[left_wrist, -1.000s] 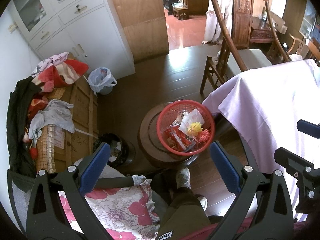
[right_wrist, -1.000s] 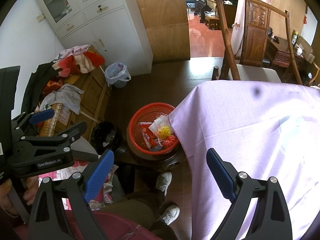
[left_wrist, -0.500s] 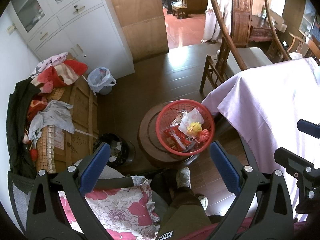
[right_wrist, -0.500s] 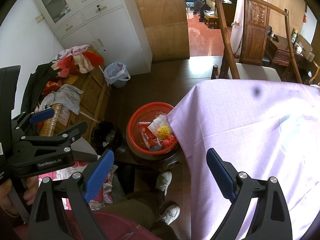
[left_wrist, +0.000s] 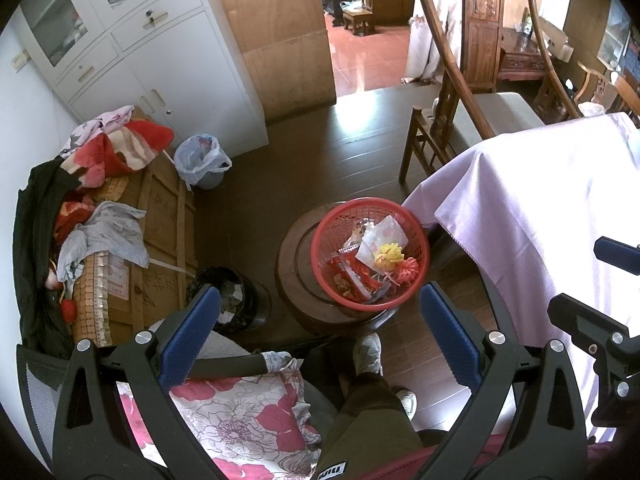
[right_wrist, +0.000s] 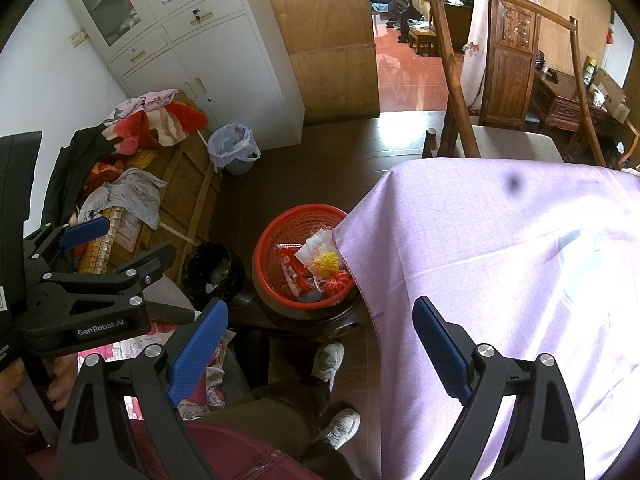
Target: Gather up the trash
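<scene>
A red mesh basket (left_wrist: 332,222) (right_wrist: 294,220) sits on a round wooden stool (left_wrist: 290,264), holding red wrappers, a white packet (left_wrist: 380,236) and yellow (left_wrist: 390,254) and red pompoms. My left gripper (left_wrist: 320,308) hangs high above the floor, open and empty, with the basket just beyond its fingers. My right gripper (right_wrist: 320,316) is also open and empty, above the edge of the lilac tablecloth (right_wrist: 500,280). Seen from the right wrist, the left gripper (right_wrist: 120,244) is at the left, open, with a hand on it.
A black bin (left_wrist: 232,300) stands left of the stool, and a bin lined with a white bag (left_wrist: 202,158) by the white cabinet (left_wrist: 160,64). Clothes lie piled on a crate (left_wrist: 108,216). A wooden chair (left_wrist: 480,120) stands behind the table. The person's legs and shoes (left_wrist: 370,354) are below.
</scene>
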Demonstrator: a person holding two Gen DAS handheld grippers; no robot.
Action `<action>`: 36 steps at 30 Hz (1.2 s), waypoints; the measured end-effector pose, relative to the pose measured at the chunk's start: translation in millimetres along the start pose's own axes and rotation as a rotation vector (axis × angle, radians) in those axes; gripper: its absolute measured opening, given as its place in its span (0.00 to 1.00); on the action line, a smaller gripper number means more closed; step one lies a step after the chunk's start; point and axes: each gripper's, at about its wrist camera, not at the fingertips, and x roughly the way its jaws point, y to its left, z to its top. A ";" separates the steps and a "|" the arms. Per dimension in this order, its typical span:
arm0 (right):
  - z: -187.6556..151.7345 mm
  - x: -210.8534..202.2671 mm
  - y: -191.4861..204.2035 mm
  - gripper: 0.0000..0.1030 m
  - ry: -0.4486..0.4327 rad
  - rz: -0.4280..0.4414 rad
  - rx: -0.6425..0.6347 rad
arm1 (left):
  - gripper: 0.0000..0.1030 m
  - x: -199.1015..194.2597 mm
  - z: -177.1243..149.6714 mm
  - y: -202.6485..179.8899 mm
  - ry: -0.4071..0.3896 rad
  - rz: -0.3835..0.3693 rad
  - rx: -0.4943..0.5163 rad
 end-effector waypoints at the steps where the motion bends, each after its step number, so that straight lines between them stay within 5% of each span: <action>1: 1.0 -0.4 -1.2 0.89 0.000 0.001 -0.001 | 0.93 -0.4 -2.8 1.9 0.001 0.000 0.001; 36: 2.4 -1.0 -6.3 0.89 0.007 0.006 -0.001 | 0.93 1.9 4.7 -1.3 0.008 0.002 0.007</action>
